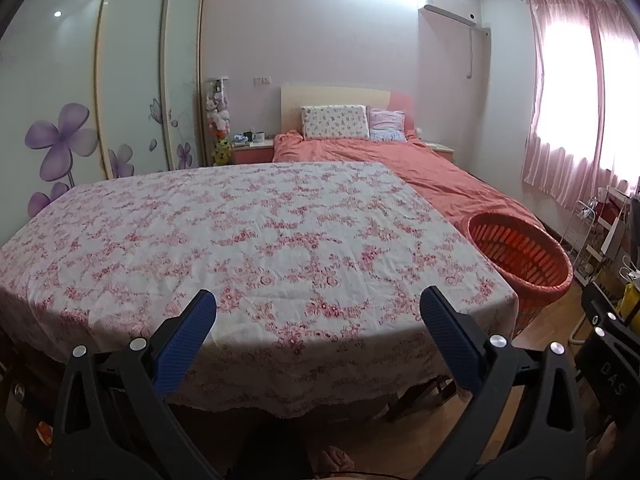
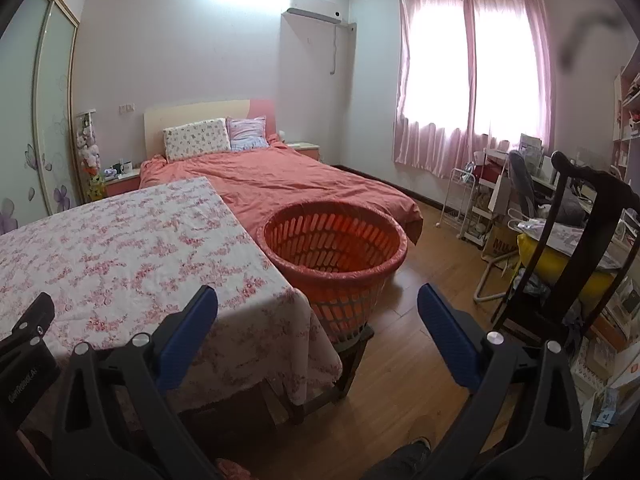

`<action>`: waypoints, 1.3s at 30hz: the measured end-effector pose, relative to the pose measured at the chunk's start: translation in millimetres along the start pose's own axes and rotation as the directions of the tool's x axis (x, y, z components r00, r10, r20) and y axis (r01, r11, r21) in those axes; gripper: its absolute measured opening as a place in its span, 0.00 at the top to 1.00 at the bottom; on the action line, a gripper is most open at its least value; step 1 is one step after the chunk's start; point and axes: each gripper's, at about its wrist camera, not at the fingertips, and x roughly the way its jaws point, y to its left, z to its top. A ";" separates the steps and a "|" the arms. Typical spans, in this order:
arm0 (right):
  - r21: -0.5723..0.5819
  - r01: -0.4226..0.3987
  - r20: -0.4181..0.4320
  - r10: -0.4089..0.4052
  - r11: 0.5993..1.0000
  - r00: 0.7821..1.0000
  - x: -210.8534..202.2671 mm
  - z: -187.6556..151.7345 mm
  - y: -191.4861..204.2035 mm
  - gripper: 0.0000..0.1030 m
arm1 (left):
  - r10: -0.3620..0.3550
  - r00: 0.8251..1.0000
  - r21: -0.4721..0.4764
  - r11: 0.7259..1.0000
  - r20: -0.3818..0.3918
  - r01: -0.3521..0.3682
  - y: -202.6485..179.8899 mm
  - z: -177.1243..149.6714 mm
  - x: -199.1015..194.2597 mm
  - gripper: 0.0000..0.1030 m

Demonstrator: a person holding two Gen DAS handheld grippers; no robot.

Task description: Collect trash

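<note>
No trash to be made out; basket (image 2: 332, 248) interior only partly visible, beside the table (image 1: 240, 240), near the bed (image 2: 288, 184). Left gripper (image 1: 318, 316) and right gripper (image 2: 318, 316) both spread wide, holding nothing.

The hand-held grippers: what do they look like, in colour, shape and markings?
Both look alike. The left hand-held gripper has two flat blue ribbed fingers on black angular plastic arms with triangular cut-outs and silver round bolts. The right hand-held gripper has the same build. White lettering shows on each gripper's black body as seen from the other's view. No cables or sleeves show.
</note>
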 end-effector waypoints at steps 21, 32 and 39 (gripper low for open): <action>-0.009 0.054 -0.052 -0.055 0.998 0.997 12.3 -5.6 0.1 0.06 | 0.017 0.999 -0.004 1.000 -0.042 -0.018 -2.3 -3.9 6.2 0.02; -0.013 0.081 -0.055 -0.082 0.997 0.995 14.2 -6.6 -0.6 0.06 | 0.034 0.998 -0.001 0.999 -0.046 -0.034 -5.2 -5.4 7.3 0.02; -0.013 0.082 -0.055 -0.083 0.997 0.995 15.2 -6.5 -0.8 0.06 | 0.028 0.999 -0.007 1.000 -0.034 -0.028 -4.7 -6.0 5.2 0.02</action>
